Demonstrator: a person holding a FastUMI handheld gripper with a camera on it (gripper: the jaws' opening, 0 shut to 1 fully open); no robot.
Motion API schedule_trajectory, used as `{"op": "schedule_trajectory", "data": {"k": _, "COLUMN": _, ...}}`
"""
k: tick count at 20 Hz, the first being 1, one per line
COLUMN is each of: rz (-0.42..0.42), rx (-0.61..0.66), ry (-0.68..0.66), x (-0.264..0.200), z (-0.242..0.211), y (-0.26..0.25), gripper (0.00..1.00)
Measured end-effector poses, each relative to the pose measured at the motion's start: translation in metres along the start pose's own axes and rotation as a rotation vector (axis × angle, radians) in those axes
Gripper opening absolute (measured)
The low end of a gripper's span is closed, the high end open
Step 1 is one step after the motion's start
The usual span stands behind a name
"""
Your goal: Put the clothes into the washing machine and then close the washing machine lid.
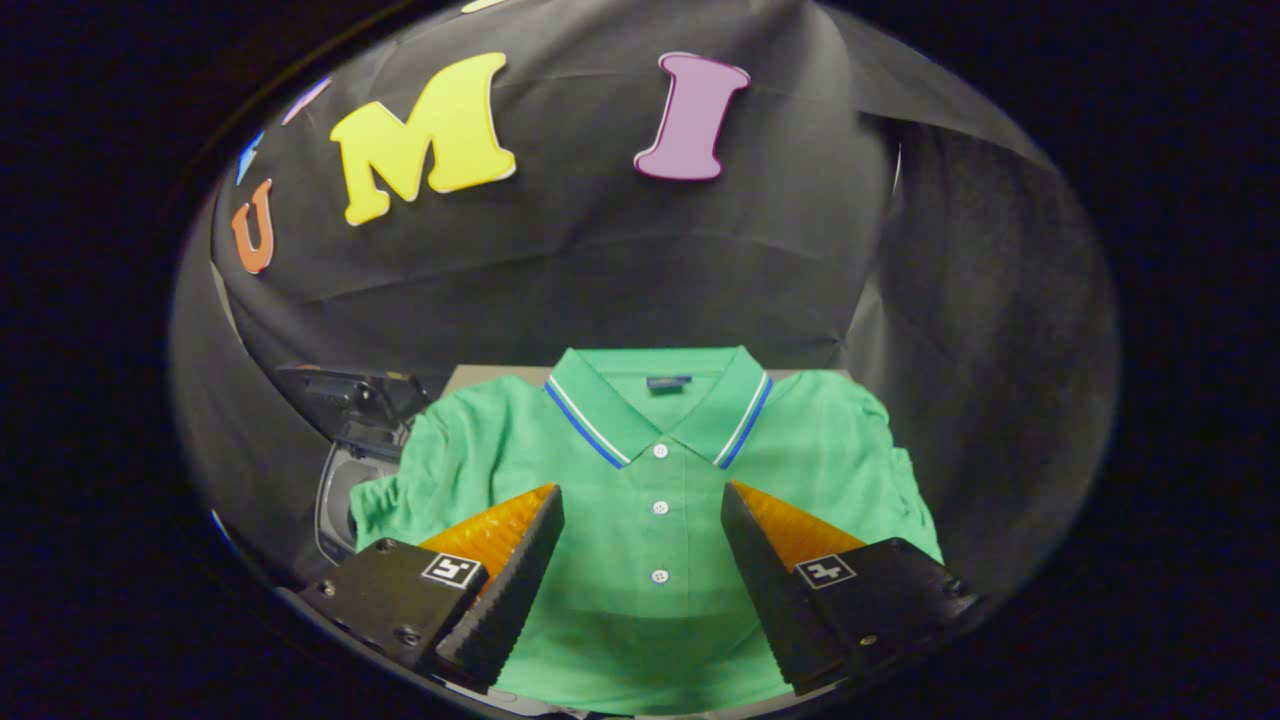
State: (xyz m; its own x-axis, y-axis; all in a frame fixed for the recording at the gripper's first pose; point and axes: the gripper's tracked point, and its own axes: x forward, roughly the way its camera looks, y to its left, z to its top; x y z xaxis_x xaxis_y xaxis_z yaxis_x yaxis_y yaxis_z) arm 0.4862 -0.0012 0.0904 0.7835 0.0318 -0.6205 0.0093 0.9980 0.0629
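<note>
Shirt [640, 520] lies flat on the table [470, 378], collar toward its far edge; washer [345, 470] off its left edge. Gripper [642, 500] released, fingers straddling the placket. Advise lowering, pinching deep fabric.

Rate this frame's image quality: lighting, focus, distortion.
Gripper view: even light on the green polo shirt, sharp at collar and buttons; fisheye bends the booth wall; the washing machine sits dim in shadow; the open gripper hovers over the placket, fingers crisp.
</note>
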Motion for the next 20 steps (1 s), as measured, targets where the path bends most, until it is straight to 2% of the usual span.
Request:
{"op": "schedule_trajectory", "data": {"k": 5, "rz": -0.015, "rx": 0.023, "ry": 0.081, "x": 0.016, "z": -0.017, "y": -0.001, "gripper": 0.97}}
{"op": "schedule_trajectory", "data": {"k": 12, "rz": -0.018, "rx": 0.014, "ry": 0.146, "x": 0.013, "z": -0.015, "y": 0.001, "gripper": 0.97}}
{"op": "schedule_trajectory", "data": {"k": 14, "rz": -0.006, "rx": -0.003, "ry": 0.156, "x": 0.014, "z": -0.014, "y": 0.003, "gripper": 0.93}}
{"op": "schedule_trajectory", "data": {"k": 20, "rz": -0.028, "rx": 0.017, "ry": 0.201, "x": 0.012, "z": -0.014, "y": -0.004, "gripper": 0.42}}
